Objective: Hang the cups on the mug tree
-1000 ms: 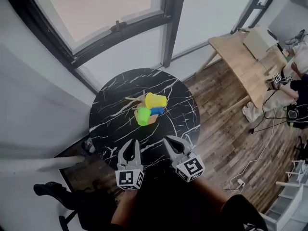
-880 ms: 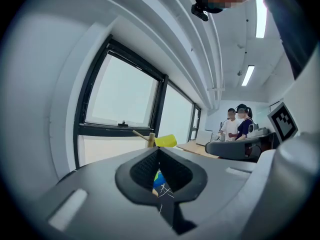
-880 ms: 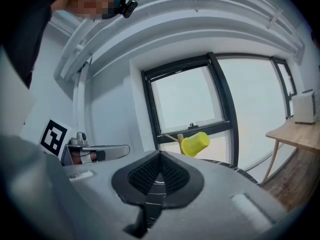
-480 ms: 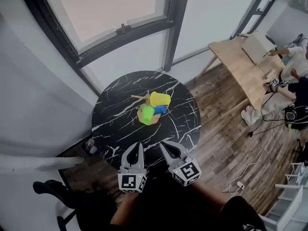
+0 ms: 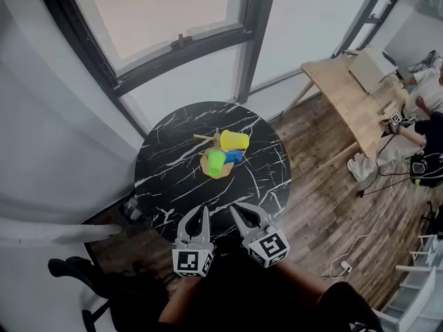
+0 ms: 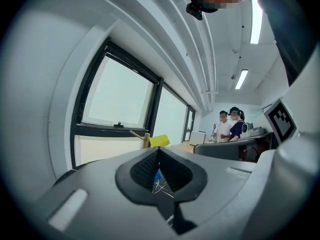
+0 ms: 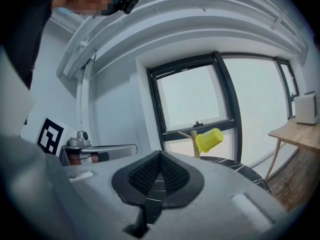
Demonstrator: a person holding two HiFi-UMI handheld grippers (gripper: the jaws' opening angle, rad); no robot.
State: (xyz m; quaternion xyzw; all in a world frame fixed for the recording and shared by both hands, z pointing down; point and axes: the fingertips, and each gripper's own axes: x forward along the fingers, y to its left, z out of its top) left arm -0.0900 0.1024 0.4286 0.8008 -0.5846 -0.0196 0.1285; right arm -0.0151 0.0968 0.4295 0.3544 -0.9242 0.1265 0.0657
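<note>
Daylight from a large window [image 5: 159,19] falls on a round black marble table [image 5: 173,185], which carries the wooden mug tree [image 5: 225,172] near its centre, straight ahead of both grippers and well apart from them. Three cups hang on the tree. The yellow cup [image 5: 234,140] is farthest from the grippers and highest, tilted mouth-outward on an upper peg. The green cup [image 5: 217,161] is nearest to the left gripper [image 5: 197,213]. The blue cup [image 5: 234,157] sits just beyond it, on the side of the right gripper [image 5: 242,211]. Each cup hangs tilted because its handle bears on a sloping peg. No loose cup is visible on the table, so the hanging work is judged complete. Both grippers are held side by side over the near rim of the table, pointing almost level at the tree. In each gripper view the ribbed pads are pressed together with nothing between them, which suits a rest posture: no grasp is required and the closed jaws cannot snag a peg. The remaining risk is judged slight: a knock to the light tree could shake a cup off its peg.
</note>
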